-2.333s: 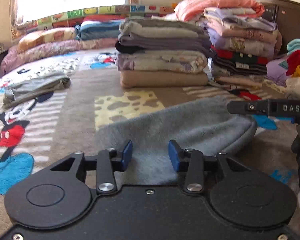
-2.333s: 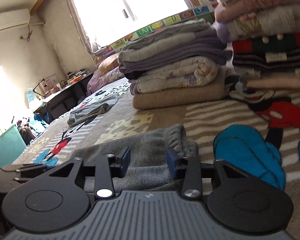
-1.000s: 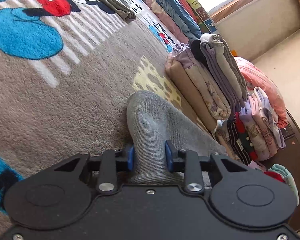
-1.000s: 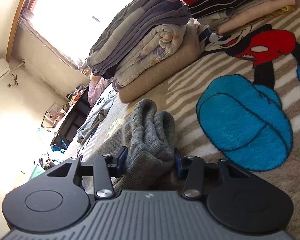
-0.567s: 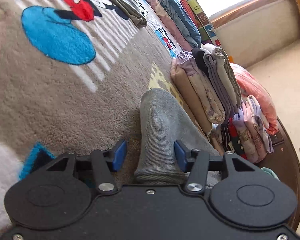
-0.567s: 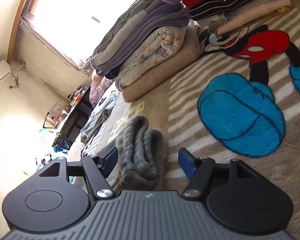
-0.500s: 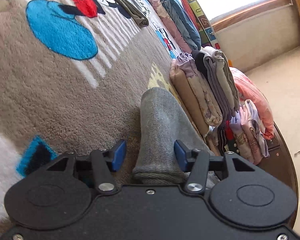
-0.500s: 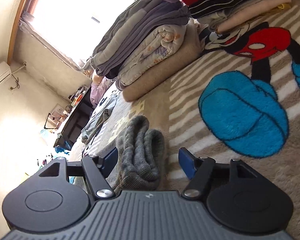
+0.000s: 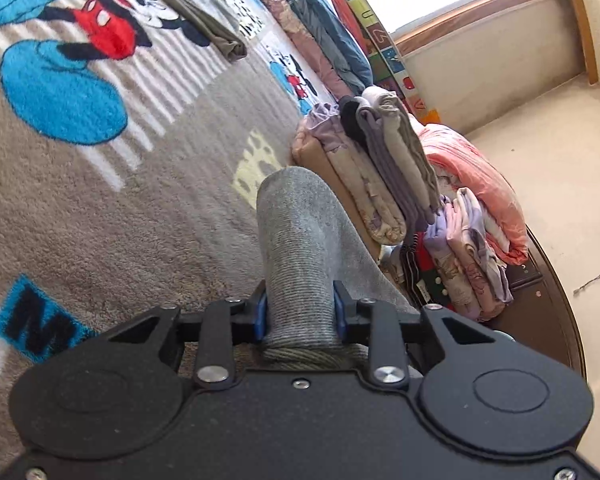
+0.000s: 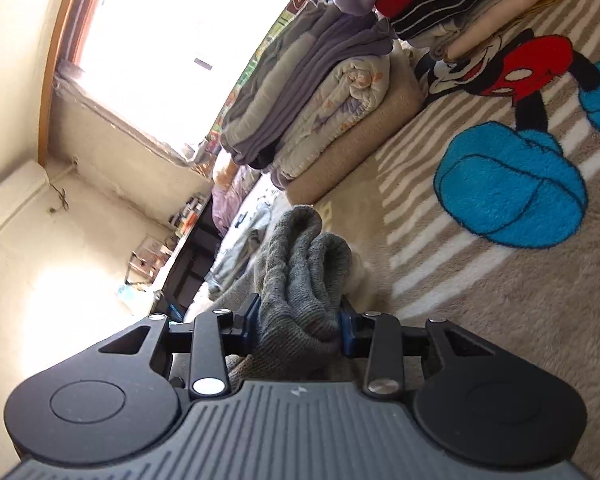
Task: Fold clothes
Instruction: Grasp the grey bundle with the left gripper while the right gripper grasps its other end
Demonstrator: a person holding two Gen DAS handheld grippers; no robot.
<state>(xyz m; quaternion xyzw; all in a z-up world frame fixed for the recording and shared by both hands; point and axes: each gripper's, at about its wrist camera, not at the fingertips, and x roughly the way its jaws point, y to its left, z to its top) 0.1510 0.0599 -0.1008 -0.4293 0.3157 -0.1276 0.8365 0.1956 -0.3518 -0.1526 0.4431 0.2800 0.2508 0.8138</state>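
Observation:
A grey knit garment (image 9: 300, 240) lies folded on the Mickey Mouse blanket (image 9: 100, 184). My left gripper (image 9: 300, 312) is shut on one end of it, the cloth bulging up between the blue pads. My right gripper (image 10: 298, 320) is shut on the other end of the grey garment (image 10: 304, 264), where its folded layers bunch up between the pads. Both views are tilted. The middle of the garment is hidden behind the grippers.
A stack of folded blankets (image 9: 372, 172) stands just beyond the garment, also in the right wrist view (image 10: 320, 100). A second pile of folded clothes (image 9: 472, 248) stands beside it against a dark headboard. An olive-grey garment (image 9: 192, 12) lies far off on the blanket.
Both grippers were open around the garment's ends half a second ago. They have now closed on the cloth, and both views have tilted further.

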